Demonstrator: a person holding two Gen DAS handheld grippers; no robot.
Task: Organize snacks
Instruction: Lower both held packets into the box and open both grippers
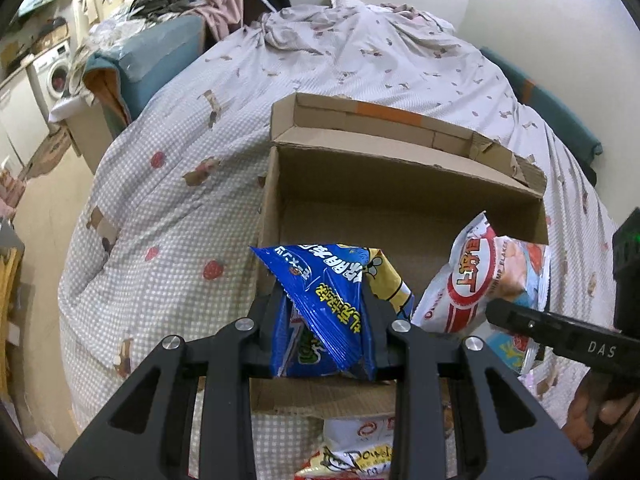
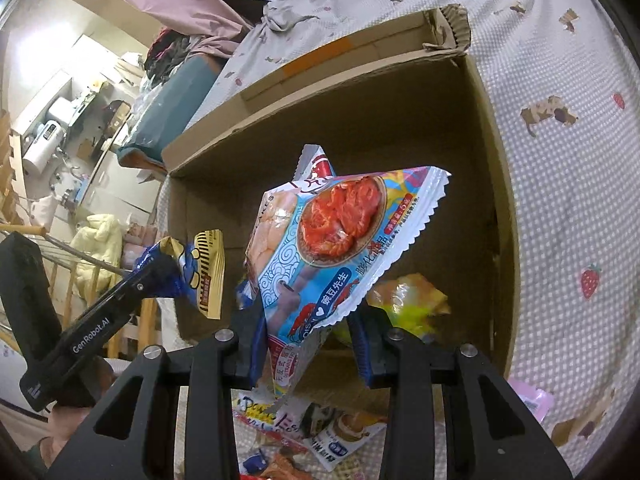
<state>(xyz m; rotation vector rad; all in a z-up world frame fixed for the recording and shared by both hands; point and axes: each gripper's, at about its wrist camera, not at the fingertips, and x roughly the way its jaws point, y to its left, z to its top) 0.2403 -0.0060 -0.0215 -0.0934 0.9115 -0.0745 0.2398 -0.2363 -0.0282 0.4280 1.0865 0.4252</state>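
An open cardboard box point(image 1: 400, 176) stands on the bed; it also shows in the right wrist view point(image 2: 492, 184). My left gripper point(image 1: 324, 300) is shut on a blue snack bag point(image 1: 324, 292) and holds it over the box's near edge. My right gripper point(image 2: 308, 320) is shut on a white and red shrimp flakes bag point(image 2: 336, 240) and holds it over the box; that bag also shows in the left wrist view point(image 1: 484, 276). The blue bag point(image 2: 200, 272) and the left gripper's finger show at the left of the right wrist view. A yellow-green packet point(image 2: 412, 304) lies inside the box.
The bed has a checked cover point(image 1: 168, 216) with strawberry prints. Several loose snack packets point(image 2: 320, 436) lie on the cover in front of the box, also visible in the left wrist view point(image 1: 356, 448). A teal cushion point(image 1: 160, 60) and a washing machine point(image 1: 56, 72) are at the far left.
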